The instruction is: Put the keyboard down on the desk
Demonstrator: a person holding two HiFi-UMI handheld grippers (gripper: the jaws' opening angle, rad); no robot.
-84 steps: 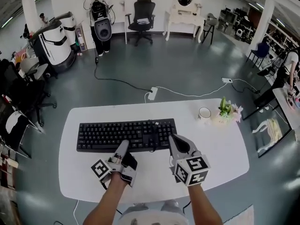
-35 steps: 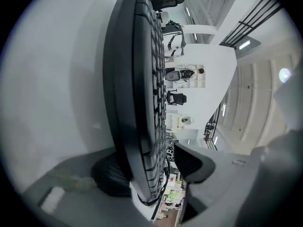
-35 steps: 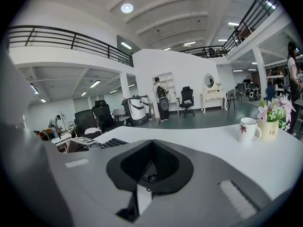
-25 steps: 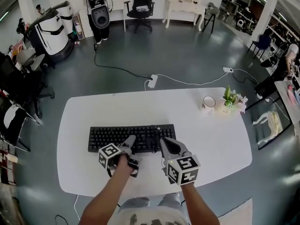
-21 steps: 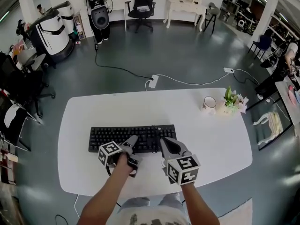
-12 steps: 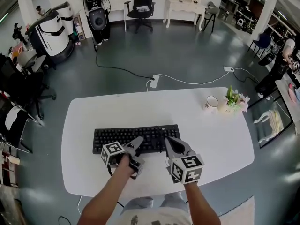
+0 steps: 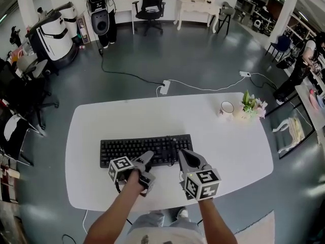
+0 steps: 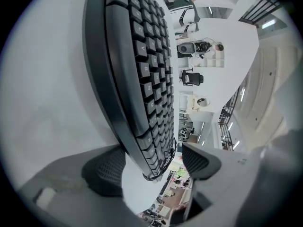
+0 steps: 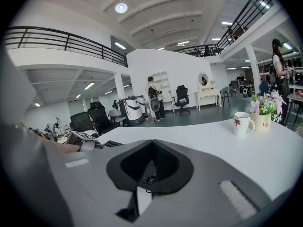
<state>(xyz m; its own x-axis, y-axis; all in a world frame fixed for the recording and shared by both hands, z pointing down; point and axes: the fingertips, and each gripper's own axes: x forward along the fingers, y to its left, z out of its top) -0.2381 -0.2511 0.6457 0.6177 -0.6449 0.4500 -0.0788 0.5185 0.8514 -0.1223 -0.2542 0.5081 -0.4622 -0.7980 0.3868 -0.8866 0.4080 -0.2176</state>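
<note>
The black keyboard (image 7: 142, 147) lies flat on the white desk (image 7: 228, 151), close to its front edge. My left gripper (image 7: 147, 157) sits at the keyboard's front edge, rolled on its side. In the left gripper view the keyboard (image 8: 137, 70) runs between the jaws of the left gripper (image 8: 151, 167). They have just been opening and stand wide, with white desk showing beside the pads. My right gripper (image 7: 182, 154) points at the keyboard's front right corner. In the right gripper view the right gripper (image 9: 150, 150) has its jaws together, with only a thin slit between them. A few keys (image 9: 111, 144) show at its left.
A white mug (image 7: 226, 107) and a small pot of flowers (image 7: 249, 108) stand at the desk's far right corner; the right gripper view also shows the mug (image 9: 242, 123). A power strip (image 7: 163, 88) and cables lie on the floor beyond. Office chairs (image 7: 20, 100) stand at the left.
Since the oldest frame the keyboard has come nearer to the desk's front edge. Over the last second the left gripper slid a little right along that edge; the right gripper stayed put.
</note>
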